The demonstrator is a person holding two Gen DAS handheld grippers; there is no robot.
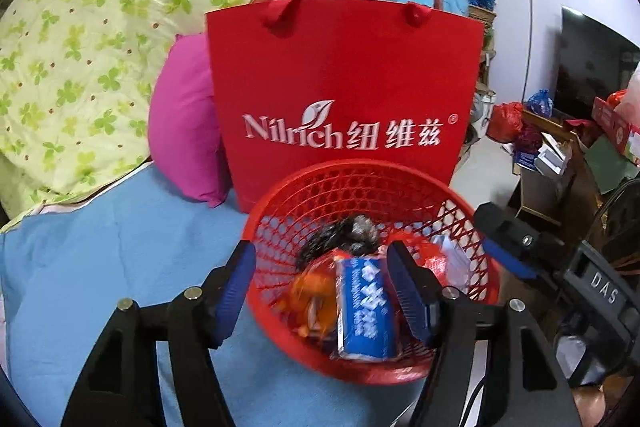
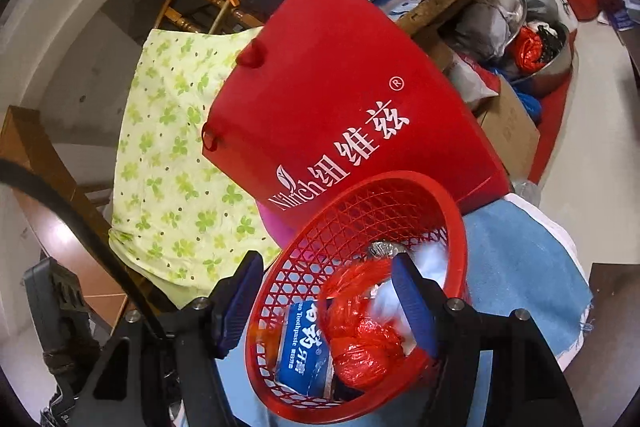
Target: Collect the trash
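A red mesh basket point(image 1: 360, 183) sits on a blue cloth and holds trash: a blue toothpaste box point(image 1: 366, 311), an orange wrapper point(image 1: 310, 293), a dark crumpled piece point(image 1: 344, 233) and a red plastic bag point(image 2: 360, 331). The basket point(image 2: 360, 211) and the box point(image 2: 304, 343) also show in the right wrist view. My left gripper point(image 1: 322, 287) is open, its fingers straddling the basket's near rim above the box. My right gripper point(image 2: 328, 301) is open and empty, one finger outside the rim and one over the red bag. The right gripper also shows in the left wrist view point(image 1: 504, 247).
A red Nilrich paper bag point(image 1: 340, 87) stands right behind the basket. A pink cushion point(image 1: 184, 131) and a green clover quilt point(image 1: 80, 47) lie to the left. The blue cloth point(image 1: 120, 267) covers the surface. Cluttered boxes and bags point(image 1: 560, 147) fill the right side.
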